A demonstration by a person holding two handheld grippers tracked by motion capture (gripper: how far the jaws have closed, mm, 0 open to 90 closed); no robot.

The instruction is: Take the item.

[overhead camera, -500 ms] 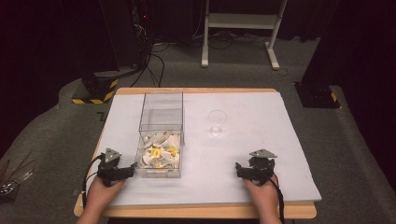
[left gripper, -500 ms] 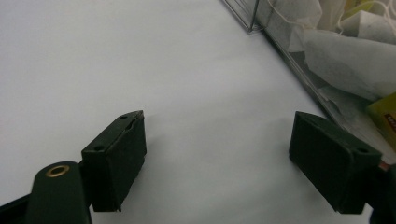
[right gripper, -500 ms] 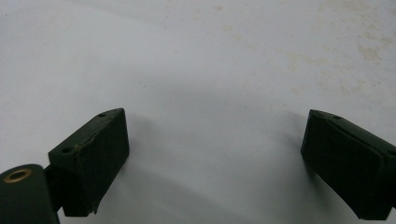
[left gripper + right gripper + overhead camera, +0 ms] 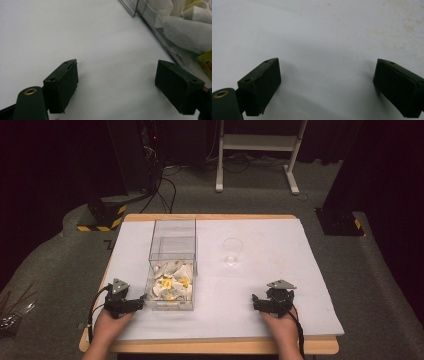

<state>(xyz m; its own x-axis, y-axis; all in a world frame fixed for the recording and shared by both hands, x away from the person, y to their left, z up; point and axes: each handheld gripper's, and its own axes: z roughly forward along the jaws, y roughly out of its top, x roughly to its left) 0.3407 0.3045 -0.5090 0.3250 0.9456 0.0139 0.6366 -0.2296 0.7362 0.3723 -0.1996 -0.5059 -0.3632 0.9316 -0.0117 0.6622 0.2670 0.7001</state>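
Observation:
A clear plastic box [image 4: 172,265] stands on the white table cover, its near half filled with white and yellow tea bags [image 4: 171,282]. To its right, a small clear glass [image 4: 232,251] stands upright. My left gripper [image 4: 131,304] rests on the cover just left of the box's near end, open with nothing between its jaws. In the left gripper view the gripper [image 4: 117,85] has the box wall [image 4: 160,32] close to its right jaw. My right gripper [image 4: 257,302] lies near the front right of the table, open over bare cover [image 4: 324,50] in the right gripper view, where the gripper [image 4: 327,87] holds nothing.
The white cover [image 4: 280,270] spans a wooden table whose front edge [image 4: 210,346] runs just behind the hands. Beyond the table are grey carpet, cables, a white stand [image 4: 255,150] and black equipment. Metal tools [image 4: 12,312] lie on the floor at far left.

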